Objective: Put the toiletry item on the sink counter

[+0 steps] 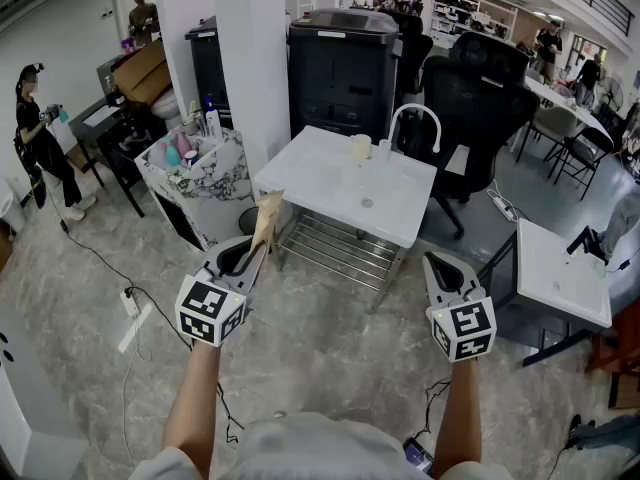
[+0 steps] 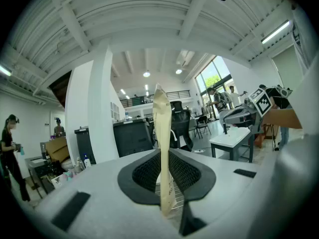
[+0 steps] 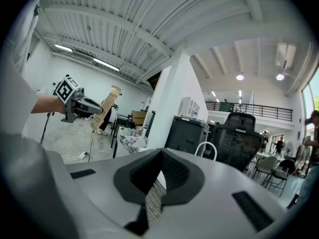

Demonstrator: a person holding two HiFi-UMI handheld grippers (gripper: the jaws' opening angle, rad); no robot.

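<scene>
My left gripper (image 1: 258, 251) is shut on a flat beige toiletry sachet (image 1: 266, 218) that stands upright out of its jaws, just short of the near left corner of the white sink counter (image 1: 330, 190). In the left gripper view the sachet (image 2: 162, 133) is pinched between the black pads (image 2: 187, 173) of that gripper (image 2: 165, 156). My right gripper (image 1: 433, 261) hangs shut and empty in front of the counter's right corner; its jaws (image 3: 159, 156) meet with nothing between them. The right gripper view also shows the left gripper (image 3: 94, 107) holding the sachet (image 3: 105, 108).
On the counter stand a white curved faucet (image 1: 418, 116) and a small cup (image 1: 361, 147); a wire rack (image 1: 335, 248) sits below. A marble-patterned bin of bottles (image 1: 197, 173) is to the left, a white pillar (image 1: 250, 58) and black cabinet (image 1: 343, 63) behind, a white table (image 1: 560, 268) to the right.
</scene>
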